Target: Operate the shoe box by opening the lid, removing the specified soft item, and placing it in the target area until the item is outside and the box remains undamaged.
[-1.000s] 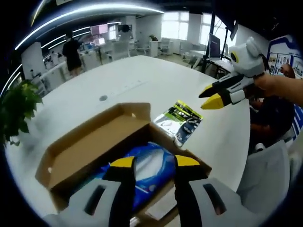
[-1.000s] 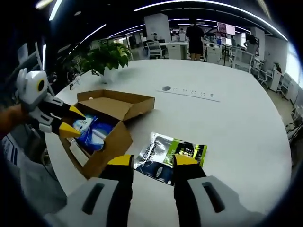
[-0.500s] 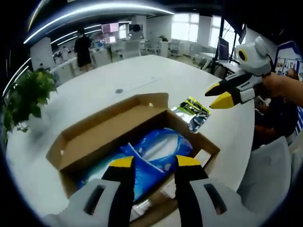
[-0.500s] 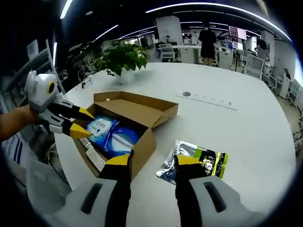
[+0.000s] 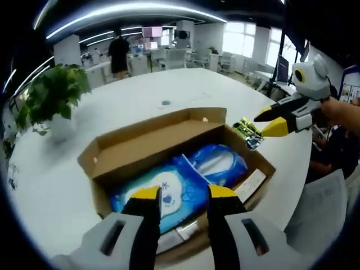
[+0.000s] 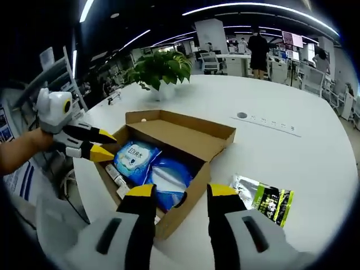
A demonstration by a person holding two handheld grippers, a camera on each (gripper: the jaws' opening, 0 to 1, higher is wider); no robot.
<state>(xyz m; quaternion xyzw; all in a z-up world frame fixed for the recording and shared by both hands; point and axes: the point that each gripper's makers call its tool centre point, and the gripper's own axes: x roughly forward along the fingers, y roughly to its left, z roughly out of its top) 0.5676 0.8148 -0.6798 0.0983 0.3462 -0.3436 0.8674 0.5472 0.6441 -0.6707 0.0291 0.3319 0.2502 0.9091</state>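
Box (image 5: pixel 152 146) lid open, blue pack (image 5: pixel 185 180) sitting inside.
Left claw (image 5: pixel 181 194) is hovering open just over the pack, not touching; right claw (image 6: pixel 179 192) is hanging open above the box's near wall. Green pouch (image 6: pixel 264 198) is lying on the desk (image 6: pixel 281 146) beside the box.

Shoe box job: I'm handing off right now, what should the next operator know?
Left gripper: open, empty, above the blue packs.
Right gripper: open, empty, over the near wall of the box.
Done: lid open, box looks intact on the white table.
A green-and-black pouch lies on the table beside the box.
Left: lift a blue pack out and set it on the table.
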